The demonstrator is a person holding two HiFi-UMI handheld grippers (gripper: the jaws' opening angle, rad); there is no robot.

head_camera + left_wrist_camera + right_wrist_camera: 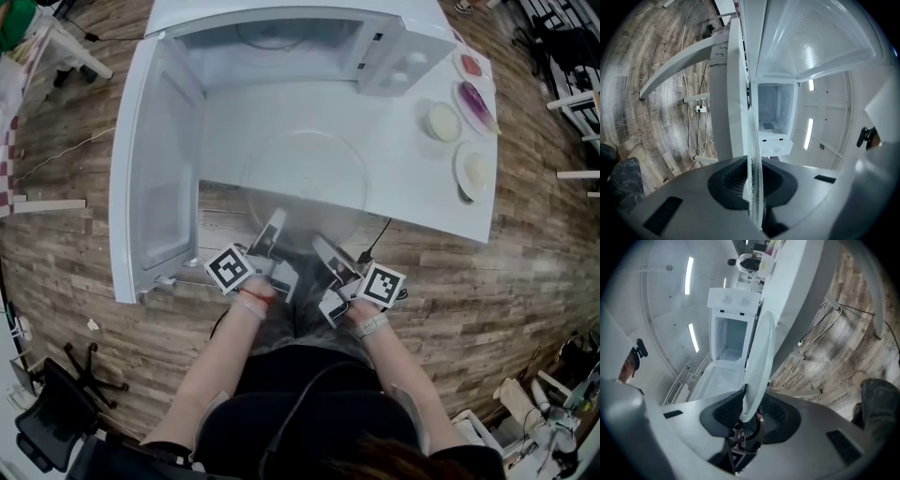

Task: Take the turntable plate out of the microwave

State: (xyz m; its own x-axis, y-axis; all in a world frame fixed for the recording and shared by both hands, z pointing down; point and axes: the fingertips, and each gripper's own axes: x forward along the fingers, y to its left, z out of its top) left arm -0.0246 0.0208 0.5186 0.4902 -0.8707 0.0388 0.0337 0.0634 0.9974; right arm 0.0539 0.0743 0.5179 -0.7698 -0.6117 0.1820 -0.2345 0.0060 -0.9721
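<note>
The plate [305,178] is out of the microwave [281,42]. It sits at frame centre over the table [422,187], with its near rim past the front edge. My left gripper [275,223] is clamped narrow on that rim. My right gripper [321,246] stands wide, with the rim between its jaws but not pinched. I judge I'm setting the plate down. Next it needs sliding further onto the table before the left lets go, or it may tip.

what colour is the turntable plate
Clear, see-through glass. The turntable plate shows best in the head view, against the white table.
</note>
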